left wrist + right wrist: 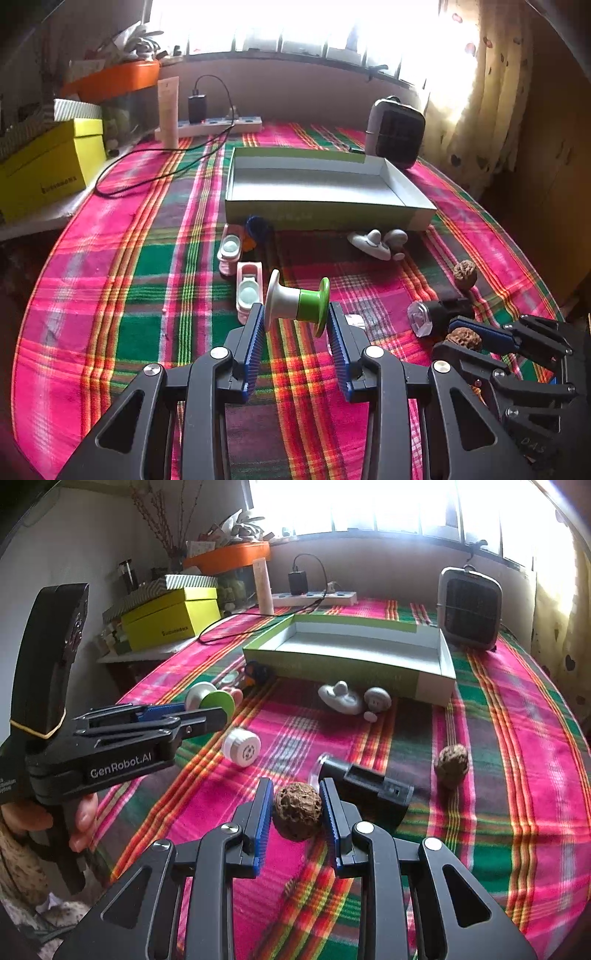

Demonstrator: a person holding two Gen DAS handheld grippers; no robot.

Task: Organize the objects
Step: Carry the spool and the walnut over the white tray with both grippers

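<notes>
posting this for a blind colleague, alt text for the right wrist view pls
The right tongs grip a wrinkled brown walnut above a pink plaid tablecloth. To the left, the left tongs hold a white-and-green spool; an empty open box sits beyond.

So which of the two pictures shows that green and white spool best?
The left wrist view: the green and white spool sits centred between that gripper's fingers, seen side-on with both flanges and the barrel visible. In the right wrist view the spool is small, far off, and partly hidden behind the left gripper.
</notes>
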